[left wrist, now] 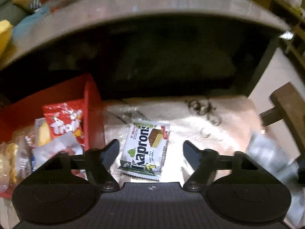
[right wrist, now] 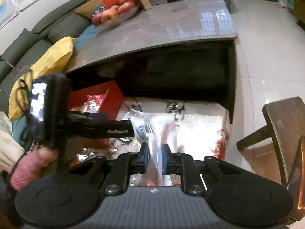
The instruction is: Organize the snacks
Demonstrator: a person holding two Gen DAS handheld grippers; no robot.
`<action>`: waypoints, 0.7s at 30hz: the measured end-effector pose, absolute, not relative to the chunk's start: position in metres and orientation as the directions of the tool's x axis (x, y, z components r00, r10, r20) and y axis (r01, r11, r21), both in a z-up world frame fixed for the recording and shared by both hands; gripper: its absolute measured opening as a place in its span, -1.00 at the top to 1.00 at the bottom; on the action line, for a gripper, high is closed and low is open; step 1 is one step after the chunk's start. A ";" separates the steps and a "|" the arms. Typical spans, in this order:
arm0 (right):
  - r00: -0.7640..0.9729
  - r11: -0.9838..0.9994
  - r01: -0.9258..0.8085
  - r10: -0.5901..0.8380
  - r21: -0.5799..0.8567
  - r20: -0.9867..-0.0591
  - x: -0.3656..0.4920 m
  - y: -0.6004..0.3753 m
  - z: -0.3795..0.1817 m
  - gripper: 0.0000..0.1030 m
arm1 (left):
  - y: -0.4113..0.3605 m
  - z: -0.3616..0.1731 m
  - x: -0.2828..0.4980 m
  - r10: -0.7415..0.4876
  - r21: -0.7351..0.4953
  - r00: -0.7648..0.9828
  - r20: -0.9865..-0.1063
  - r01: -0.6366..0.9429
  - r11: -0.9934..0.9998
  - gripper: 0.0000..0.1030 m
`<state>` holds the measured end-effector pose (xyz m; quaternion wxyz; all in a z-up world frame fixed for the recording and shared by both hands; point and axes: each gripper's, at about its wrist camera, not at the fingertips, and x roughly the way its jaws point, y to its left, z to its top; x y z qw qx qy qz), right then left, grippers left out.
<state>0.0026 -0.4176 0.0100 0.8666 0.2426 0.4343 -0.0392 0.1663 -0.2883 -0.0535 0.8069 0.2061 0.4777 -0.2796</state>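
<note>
The left gripper [left wrist: 151, 148] hangs spread wide over the Kaprono wafer packet [left wrist: 145, 150], which lies flat on the pale patterned mat [left wrist: 200, 126] on the floor, just right of the red box [left wrist: 91, 114]. Neither finger touches the packet. The box already holds a Trolli bag [left wrist: 63, 122] and several other wrappers. The right gripper [right wrist: 154, 157] is pressed together on a clear, silvery snack packet [right wrist: 152, 131], blurred by motion, which it holds above the same mat, right of the box.

The step in hand looks like picking up the wafer. To do it well, lower the left gripper straight down so the fingers straddle the packet's narrow width, then close on the body, not on the crimped edge, since the thin film could slip or fold. A slight tilt to lift one long side first may help on the soft mat. Keep the right gripper's packet off to the side, so the two grippers do not collide near the box.
</note>
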 end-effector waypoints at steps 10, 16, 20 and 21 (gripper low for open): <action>0.569 0.892 0.268 0.158 0.364 -0.807 0.009 -0.416 -0.004 0.75 | -0.261 -0.065 0.148 -0.236 0.069 0.367 -0.900 0.654 0.753 0.86; 0.501 0.905 0.268 0.162 0.331 -0.850 0.015 -0.411 -0.029 0.72 | -0.231 -0.051 0.123 -0.274 0.016 0.328 -0.904 0.666 0.746 0.97; 0.471 0.928 0.220 0.170 0.302 -0.866 0.024 -0.398 -0.039 0.39 | -0.217 -0.032 0.120 -0.307 0.013 0.372 -0.876 0.654 0.756 0.65; 0.466 0.933 0.208 0.169 0.292 -0.869 0.026 -0.395 -0.042 0.31 | -0.222 -0.026 0.125 -0.321 0.004 0.381 -0.867 0.650 0.760 0.34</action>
